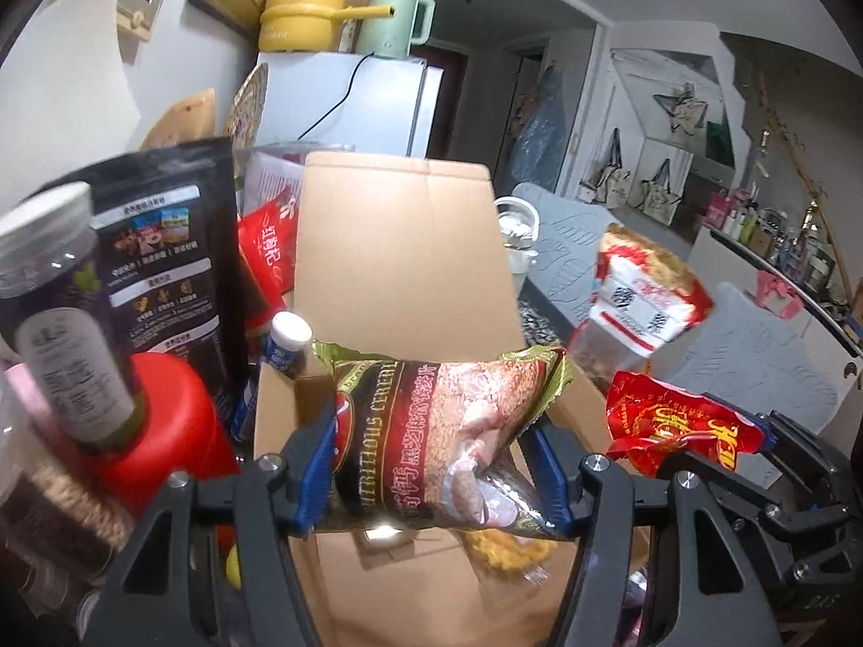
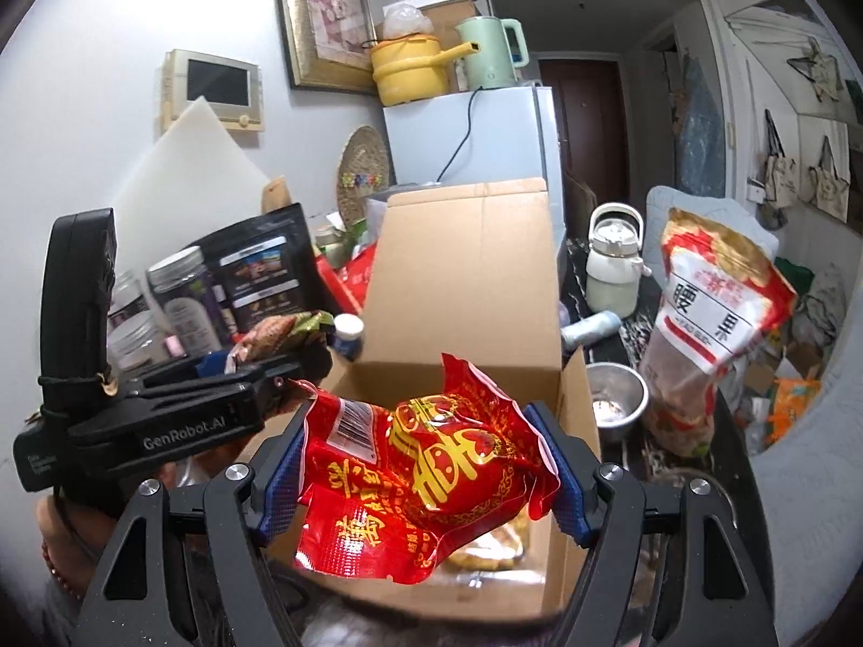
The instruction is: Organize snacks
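My left gripper (image 1: 431, 463) is shut on a dark cereal bag (image 1: 447, 431) and holds it over the open cardboard box (image 1: 399, 248). My right gripper (image 2: 420, 463) is shut on a red snack bag (image 2: 426, 474), also over the box (image 2: 464, 280). The red bag shows at the right of the left wrist view (image 1: 685, 426). The left gripper with the cereal bag (image 2: 280, 331) shows at the left of the right wrist view. A yellow packet (image 2: 491, 544) lies inside the box.
A red-and-white nut bag (image 2: 712, 323) stands right of the box, by a steel bowl (image 2: 615, 399) and a white kettle (image 2: 615, 264). Left are a black pouch (image 1: 162, 248), a jar (image 1: 59, 312), a red lid (image 1: 167, 426) and a small bottle (image 1: 286, 339).
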A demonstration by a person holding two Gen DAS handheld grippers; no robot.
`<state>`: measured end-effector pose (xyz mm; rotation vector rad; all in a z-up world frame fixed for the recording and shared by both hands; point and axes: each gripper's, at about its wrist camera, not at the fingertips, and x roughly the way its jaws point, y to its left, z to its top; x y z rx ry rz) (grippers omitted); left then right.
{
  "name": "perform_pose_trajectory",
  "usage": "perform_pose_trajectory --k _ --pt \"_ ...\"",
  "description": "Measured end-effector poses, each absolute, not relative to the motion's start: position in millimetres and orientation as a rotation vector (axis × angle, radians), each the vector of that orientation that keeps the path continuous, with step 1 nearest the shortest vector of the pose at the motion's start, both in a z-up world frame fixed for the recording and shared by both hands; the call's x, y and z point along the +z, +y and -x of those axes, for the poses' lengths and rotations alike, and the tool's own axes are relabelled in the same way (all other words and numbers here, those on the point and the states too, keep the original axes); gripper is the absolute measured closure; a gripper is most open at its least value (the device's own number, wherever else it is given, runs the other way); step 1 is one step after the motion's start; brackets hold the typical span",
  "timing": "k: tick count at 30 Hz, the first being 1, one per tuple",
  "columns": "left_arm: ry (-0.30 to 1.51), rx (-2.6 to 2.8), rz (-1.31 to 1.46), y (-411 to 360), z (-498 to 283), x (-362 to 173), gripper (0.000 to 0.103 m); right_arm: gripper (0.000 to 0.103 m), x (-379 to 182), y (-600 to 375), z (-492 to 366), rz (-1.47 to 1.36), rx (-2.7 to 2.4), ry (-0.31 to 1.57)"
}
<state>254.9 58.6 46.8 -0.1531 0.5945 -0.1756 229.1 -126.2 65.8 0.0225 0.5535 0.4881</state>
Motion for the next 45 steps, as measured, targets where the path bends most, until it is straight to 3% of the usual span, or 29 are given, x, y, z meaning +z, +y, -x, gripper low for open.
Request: perform_pose_trajectory --k 27,34,40,45 --pt "0.939 -0.047 0.068 49.7 -339.4 -34.0 0.042 0.025 -10.8 -106.4 -327.4 0.038 0.48 0.879" --pt "1.009 -0.017 0.002 40.1 -345.8 -49.1 0.041 0.02 -25.4 -102.3 -331.1 0.101 0.411 0.924" --pt "1.042 -0.003 -0.037 34.0 -346.3 -53.6 0.041 0.008 -25.6 -100.2 -327.6 0.17 0.368 0.918" --pt "1.046 -0.005 -0.041 31.6 -342.7 -48.3 0.041 0.007 -18.5 -104.2 -322.8 0.167 0.365 0.913"
